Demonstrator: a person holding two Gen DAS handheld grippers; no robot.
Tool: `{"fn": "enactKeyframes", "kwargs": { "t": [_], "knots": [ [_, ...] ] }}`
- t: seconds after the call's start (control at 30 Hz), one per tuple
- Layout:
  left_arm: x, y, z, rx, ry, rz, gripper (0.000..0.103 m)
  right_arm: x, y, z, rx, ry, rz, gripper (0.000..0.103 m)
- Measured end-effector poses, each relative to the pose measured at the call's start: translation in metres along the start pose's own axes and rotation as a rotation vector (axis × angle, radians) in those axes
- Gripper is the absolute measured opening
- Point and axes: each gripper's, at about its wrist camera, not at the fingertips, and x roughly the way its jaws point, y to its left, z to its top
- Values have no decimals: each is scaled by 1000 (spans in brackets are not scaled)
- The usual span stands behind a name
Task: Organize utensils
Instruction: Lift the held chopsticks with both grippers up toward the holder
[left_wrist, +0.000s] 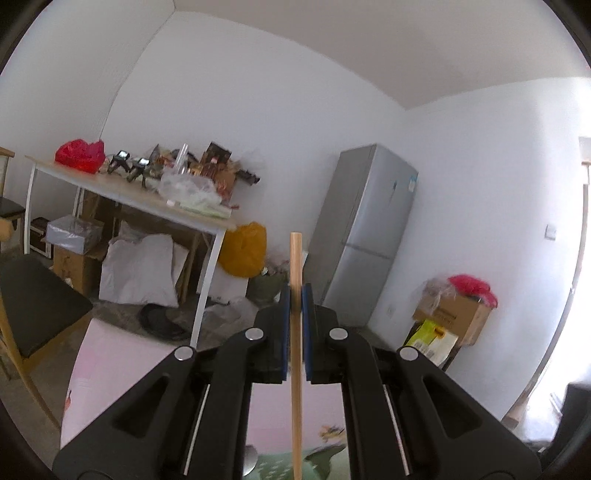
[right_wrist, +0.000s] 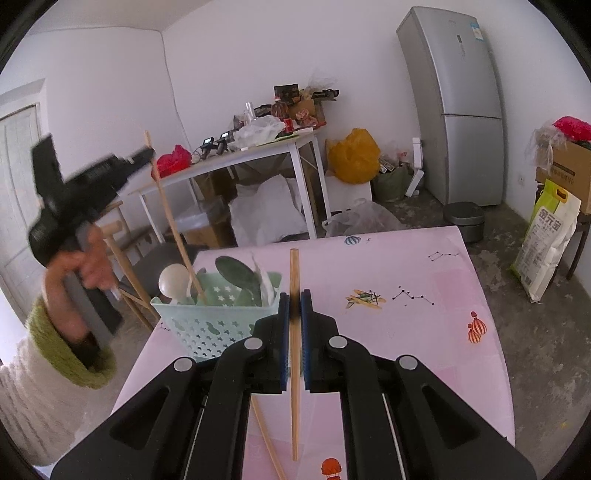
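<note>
Pink table (right_wrist: 424, 266), both claws gripping chopsticks (right_wrist: 294, 280)

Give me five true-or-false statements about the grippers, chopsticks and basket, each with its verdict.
1. The right gripper is shut on a chopstick. True.
2. The left gripper is open. False: it grips a chopstick.
3. The basket holds spoons. True.
4. The basket is red. False: it is pale green.
5. A loose chopstick lies on the table. True.
</note>
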Motion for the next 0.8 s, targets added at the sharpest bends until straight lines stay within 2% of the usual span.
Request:
{"fn": "enactKeyframes", "kwargs": {
  "t": [0.13,0.33,0.47,0.57,0.8],
  "knots": [
    [4,9,-23,-1,59,9,5,0,-2,0,7,2,6,6],
    [-12,21,-46,-8,133,2,6,-4,0,1,0,-6,-3,6],
    [-26,29,-52,2,158,13,29,-13,1,4,-3,-27,-18,6],
    [-41,33,-53,14,159,22,39,-23,4,9,-4,-52,-23,6],
    [-83,37,-52,23,122,35,55,-39,17,33,-25,-129,-6,6]
  ]
}}
